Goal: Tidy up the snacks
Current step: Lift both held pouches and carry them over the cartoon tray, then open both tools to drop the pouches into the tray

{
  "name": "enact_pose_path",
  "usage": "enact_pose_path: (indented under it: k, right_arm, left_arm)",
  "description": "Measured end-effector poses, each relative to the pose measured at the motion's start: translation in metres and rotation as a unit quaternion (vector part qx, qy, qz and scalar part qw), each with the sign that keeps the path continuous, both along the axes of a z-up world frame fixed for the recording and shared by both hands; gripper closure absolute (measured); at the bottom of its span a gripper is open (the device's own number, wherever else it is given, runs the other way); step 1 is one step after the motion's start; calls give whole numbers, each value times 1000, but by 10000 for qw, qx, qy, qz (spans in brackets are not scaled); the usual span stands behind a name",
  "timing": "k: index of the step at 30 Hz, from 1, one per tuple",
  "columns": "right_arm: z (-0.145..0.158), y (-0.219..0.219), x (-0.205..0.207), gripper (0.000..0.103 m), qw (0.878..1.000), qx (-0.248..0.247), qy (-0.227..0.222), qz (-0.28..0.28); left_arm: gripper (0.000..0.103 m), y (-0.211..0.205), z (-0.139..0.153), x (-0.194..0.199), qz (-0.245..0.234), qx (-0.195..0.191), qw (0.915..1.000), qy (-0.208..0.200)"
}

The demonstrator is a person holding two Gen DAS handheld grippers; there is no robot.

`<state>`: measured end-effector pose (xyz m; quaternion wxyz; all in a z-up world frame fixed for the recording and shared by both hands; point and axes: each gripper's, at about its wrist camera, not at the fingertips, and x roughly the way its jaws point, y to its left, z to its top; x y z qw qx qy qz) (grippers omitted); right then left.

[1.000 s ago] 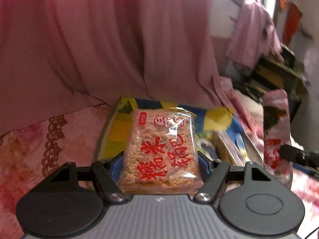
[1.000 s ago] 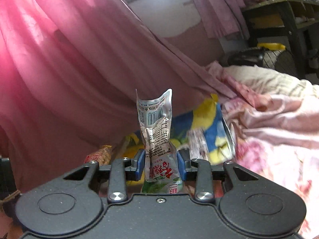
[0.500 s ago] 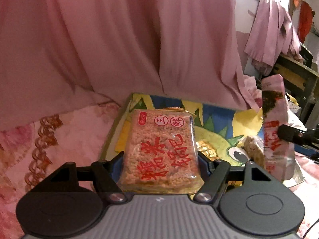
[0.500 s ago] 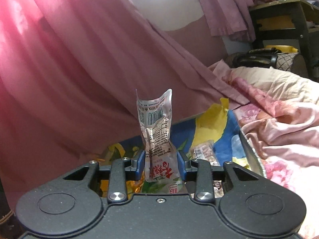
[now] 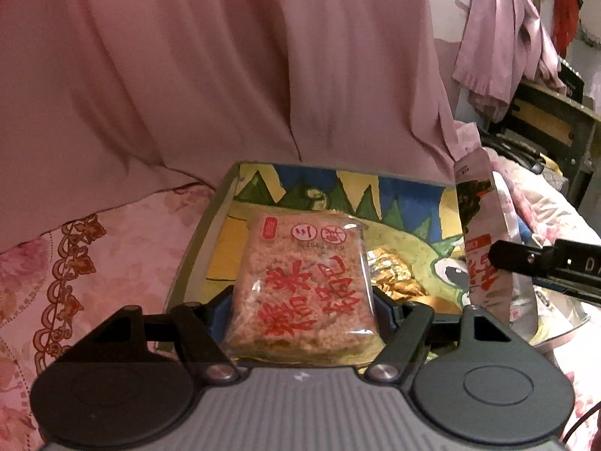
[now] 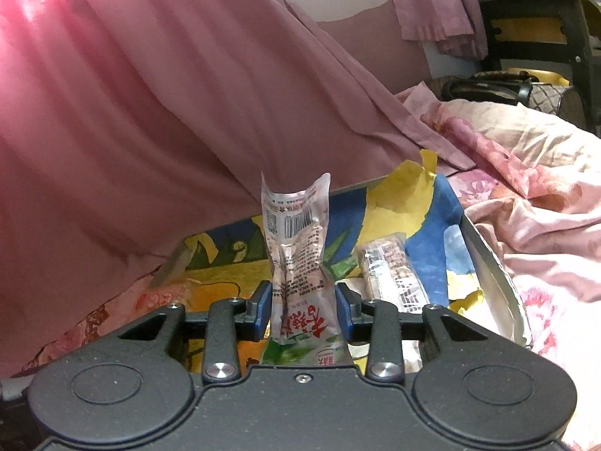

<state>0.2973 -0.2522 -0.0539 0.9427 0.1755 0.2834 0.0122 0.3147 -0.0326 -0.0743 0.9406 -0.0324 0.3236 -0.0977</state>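
Rice-cracker pack pinched flat between left tongs, above colourful tray on bed. Silver pouch upright in right tongs, jaws just easing wider, pads touching it. Wrapped bar near tray's right edge.

The left gripper, low in the frame's centre, was clamped on a rice cake. The right gripper, low centre, had just eased its jaws slightly wider, a pouch upright between them.
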Motion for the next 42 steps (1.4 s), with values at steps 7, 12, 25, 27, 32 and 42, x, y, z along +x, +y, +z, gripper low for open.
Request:
enact_pose_path:
  k: [7,12,25,27,32,42]
  right_arm:
    - [-2,-1,0,60,9999,49,87,-32]
    - [-3,-2,-1,55,9999,45,107,-21]
    - [41,1,-45,19,9984,-259,-497,-32]
    - [51,2,-56,13,9974,-340,-633,-36]
    - [78,4,-91,4,9934,-481,-1045,-8]
    - [111,18,-167,1,9857,-662,-1531,229]
  left_arm:
    - [26,-2,-2,1,-39,29,10000,-4]
    - [21,0,-1,-1,49,-80,10000,12]
    - [1,23,55,-32,569,-547,9966,-246]
    - [1,27,67,-43,634,-554,9959,-326]
    - [1,36,95,-77,835,-603,9928,-613]
    - [0,47,128,-147,865,-563,9903,-931]
